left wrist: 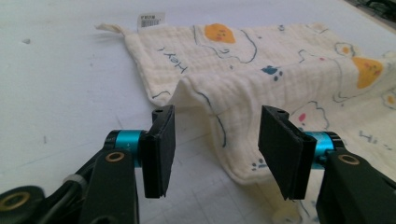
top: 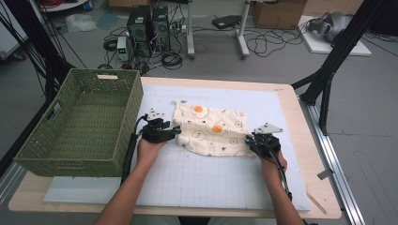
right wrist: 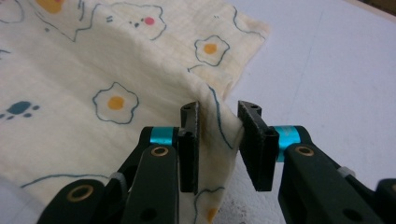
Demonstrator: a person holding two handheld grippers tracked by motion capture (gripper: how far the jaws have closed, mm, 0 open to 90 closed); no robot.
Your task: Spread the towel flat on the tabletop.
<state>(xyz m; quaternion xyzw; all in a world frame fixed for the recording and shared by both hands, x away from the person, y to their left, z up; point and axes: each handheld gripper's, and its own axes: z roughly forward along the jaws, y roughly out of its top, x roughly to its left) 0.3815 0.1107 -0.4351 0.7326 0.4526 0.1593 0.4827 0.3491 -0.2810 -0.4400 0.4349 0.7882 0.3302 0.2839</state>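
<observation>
Cloth: a cream cloth [top: 211,129] printed with fried eggs lies folded on the white mat [top: 187,178] of the tabletop [top: 300,140], just right of the green basket [top: 80,126].
Left gripper [left wrist: 215,140]: at the cloth's left edge, jaws standing apart, a raised fold between them, pads clear of it.
Right gripper [right wrist: 218,140]: at the cloth's right edge, jaws narrowly parted around an upstanding pinch of cloth; the left pad touches it, the right stands just off.
Basket: on the tabletop's left side, well apart from the right gripper.
</observation>
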